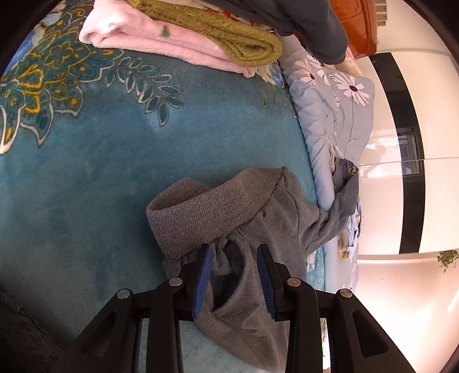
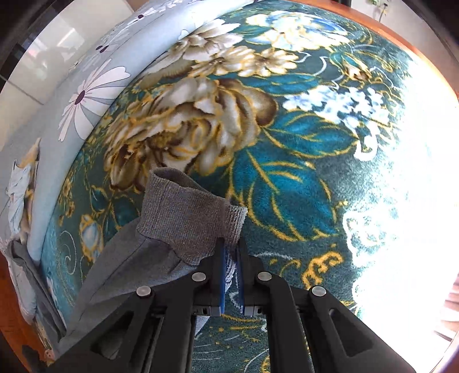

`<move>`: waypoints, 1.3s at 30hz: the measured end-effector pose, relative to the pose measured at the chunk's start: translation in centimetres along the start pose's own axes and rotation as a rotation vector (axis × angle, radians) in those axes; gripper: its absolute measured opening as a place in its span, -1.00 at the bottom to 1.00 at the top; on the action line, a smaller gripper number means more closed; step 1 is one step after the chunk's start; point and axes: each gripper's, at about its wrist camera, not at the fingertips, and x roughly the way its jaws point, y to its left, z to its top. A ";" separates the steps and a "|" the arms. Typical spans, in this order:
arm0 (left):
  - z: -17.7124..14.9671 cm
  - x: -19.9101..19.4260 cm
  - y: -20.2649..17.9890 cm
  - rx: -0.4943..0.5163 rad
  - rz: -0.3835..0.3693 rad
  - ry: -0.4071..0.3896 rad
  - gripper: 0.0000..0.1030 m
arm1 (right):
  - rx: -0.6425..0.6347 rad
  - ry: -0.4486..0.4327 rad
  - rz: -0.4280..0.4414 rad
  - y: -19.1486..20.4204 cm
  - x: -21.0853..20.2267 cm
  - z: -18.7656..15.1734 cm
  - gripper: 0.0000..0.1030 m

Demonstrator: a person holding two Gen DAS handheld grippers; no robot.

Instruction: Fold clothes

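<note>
A grey knit garment (image 1: 275, 218) with a ribbed band (image 1: 206, 206) lies bunched on a teal floral blanket (image 1: 86, 186). My left gripper (image 1: 234, 249) stands over it with the blue pads (image 1: 203, 275) apart. A loose fold of the grey cloth sits between them, slack and hollow in the middle. In the right wrist view, the garment's ribbed cuff (image 2: 183, 218) rises off the blanket (image 2: 287, 172). My right gripper (image 2: 231, 244) is shut on the cuff's edge, its pads nearly together with cloth pinched between them.
A folded pink blanket (image 1: 149, 40) with an olive towel (image 1: 218, 28) on top sits at the far side. A light blue daisy-print quilt (image 1: 330, 109) borders the blanket, also seen as the quilt (image 2: 71, 114) at left. A person's dark sleeve (image 1: 315, 25) reaches in at the top.
</note>
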 end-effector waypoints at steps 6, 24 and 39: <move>-0.3 -2.0 -2.1 0.039 -0.007 -0.046 -0.21 | 0.029 -0.027 -0.087 -1.3 -2.1 0.4 -0.37; -0.7 2.2 -11.3 0.205 0.084 -0.034 0.32 | -0.619 -0.065 0.380 34.9 -3.7 -9.6 -0.09; 0.9 9.7 -7.3 0.177 0.057 0.040 0.33 | -1.125 -0.265 0.207 66.9 6.4 -19.5 0.07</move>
